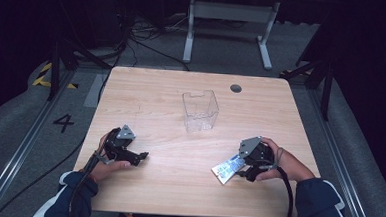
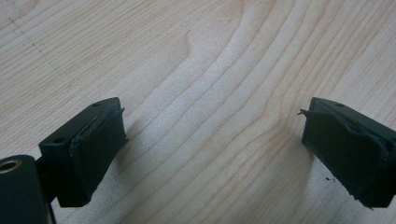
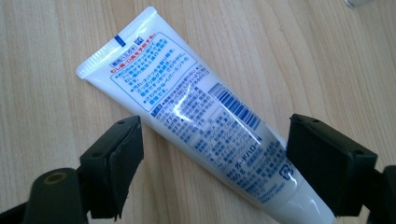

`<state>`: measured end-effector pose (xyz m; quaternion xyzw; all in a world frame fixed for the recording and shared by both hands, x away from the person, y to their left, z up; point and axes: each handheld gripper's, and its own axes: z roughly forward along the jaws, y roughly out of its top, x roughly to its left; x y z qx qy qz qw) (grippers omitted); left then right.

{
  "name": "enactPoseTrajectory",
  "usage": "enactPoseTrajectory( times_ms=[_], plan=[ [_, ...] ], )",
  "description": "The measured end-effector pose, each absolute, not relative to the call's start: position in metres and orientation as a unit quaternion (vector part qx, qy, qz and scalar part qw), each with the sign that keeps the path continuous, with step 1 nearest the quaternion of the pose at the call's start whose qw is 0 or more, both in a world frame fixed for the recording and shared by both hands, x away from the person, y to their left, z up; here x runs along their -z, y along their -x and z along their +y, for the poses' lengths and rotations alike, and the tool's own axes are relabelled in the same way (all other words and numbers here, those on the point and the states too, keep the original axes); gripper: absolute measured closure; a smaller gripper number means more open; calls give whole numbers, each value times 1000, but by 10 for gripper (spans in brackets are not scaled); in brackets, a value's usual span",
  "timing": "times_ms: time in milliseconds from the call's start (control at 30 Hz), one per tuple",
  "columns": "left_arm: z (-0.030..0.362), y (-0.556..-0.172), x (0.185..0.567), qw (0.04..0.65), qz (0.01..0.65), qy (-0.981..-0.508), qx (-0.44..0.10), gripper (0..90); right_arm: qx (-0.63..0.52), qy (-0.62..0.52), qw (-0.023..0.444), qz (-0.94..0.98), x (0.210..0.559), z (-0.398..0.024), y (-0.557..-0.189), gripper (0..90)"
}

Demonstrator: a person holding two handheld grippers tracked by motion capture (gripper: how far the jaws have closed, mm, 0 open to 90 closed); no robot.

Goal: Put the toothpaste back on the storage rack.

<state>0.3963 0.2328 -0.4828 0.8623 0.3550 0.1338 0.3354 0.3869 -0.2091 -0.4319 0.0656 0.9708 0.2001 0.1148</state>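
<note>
Right gripper (image 3: 212,158), jaws spread, straddles a white plastic tube with blue print (image 3: 196,116) lying on the wooden table (image 3: 56,112); its cap end is cut off. Left gripper (image 2: 212,149), jaws spread, holds nothing.

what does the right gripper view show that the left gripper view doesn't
Right gripper view alone: a white tube with blue and red print lying on the table between the open jaws of the right tool, its crimped end pointing away. Left gripper view alone: the left tool, jaws wide apart with bare wood between them. Both share the light wooden table and a pair of black jaws rising from the bottom.
</note>
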Motion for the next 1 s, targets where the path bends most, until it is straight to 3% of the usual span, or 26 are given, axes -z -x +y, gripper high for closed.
enactPoseTrajectory(
  times_ms=[700, 1000],
  plan=[
    [233, -396, 483, 336, 355, -862, -134, 65, -131, -9, 69, 989, 440, -167, -390, 266],
    [233, -396, 483, 336, 355, -862, -134, 65, -112, -27, 60, 991, 444, -168, -400, 368]
  ],
)
